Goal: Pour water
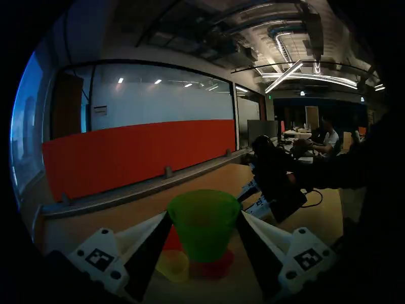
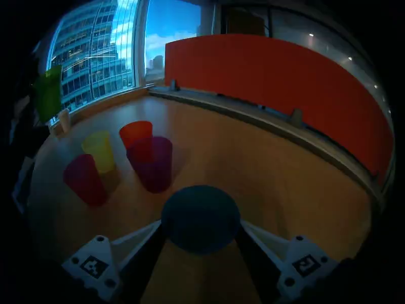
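The left hand-held gripper (image 1: pixel 205 217) grasps a green cup (image 1: pixel 204 230) between both fingers, upright above the worktop (image 1: pixel 215 175). The right hand-held gripper (image 2: pixel 201 222) likewise clamps a blue cup (image 2: pixel 201 215). Water is not discernible in either. Recommended: bring the pouring rim just over the receiving mouth, hold the receiver level and tilt slowly, clear of the yellow cup (image 2: pixel 98 149) and purple cup (image 2: pixel 152 164).

Translucent green cup (image 1: pixel 205 228), upright, aloft, dark blue cup (image 2: pixel 200 218), aloft
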A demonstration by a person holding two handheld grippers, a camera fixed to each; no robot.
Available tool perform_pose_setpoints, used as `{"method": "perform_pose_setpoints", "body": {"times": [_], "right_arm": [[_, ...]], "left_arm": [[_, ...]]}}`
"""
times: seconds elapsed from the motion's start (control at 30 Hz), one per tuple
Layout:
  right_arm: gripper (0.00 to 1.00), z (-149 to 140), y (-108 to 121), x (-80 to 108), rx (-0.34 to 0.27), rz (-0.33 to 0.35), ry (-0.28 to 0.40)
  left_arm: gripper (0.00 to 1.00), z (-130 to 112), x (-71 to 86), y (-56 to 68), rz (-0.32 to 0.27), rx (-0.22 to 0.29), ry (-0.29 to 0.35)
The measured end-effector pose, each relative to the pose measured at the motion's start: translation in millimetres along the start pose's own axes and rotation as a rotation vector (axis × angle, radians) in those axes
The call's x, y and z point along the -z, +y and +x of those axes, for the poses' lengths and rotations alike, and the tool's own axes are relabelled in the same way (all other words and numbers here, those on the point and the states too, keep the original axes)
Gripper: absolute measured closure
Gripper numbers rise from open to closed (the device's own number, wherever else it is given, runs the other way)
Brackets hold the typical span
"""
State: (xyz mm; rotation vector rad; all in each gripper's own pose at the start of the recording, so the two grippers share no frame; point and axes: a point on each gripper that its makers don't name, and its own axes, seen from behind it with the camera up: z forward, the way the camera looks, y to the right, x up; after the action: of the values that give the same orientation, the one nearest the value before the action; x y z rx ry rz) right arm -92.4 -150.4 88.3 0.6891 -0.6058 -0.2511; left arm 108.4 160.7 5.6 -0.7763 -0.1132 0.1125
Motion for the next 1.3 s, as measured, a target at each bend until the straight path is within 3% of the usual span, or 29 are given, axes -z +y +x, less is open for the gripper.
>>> {"method": "perform_pose_setpoints", "body": {"times": [0.3,0.87,1.3], "right_arm": [[0.10,15,1,9.5,-0.020,-0.002,0.057],[0.11,74,-15,61.9,0.048,-0.022,0.218],[0.10,117,-26,102.4,0.058,-0.025,0.356]], "left_arm": [[0.12,-3,-2.9,4.3,-0.014,-0.003,-0.008],[0.12,-5,-7.4,17.2,-0.050,0.013,0.002],[0.12,-2,-10.6,26.4,-0.068,0.021,0.033]]}}
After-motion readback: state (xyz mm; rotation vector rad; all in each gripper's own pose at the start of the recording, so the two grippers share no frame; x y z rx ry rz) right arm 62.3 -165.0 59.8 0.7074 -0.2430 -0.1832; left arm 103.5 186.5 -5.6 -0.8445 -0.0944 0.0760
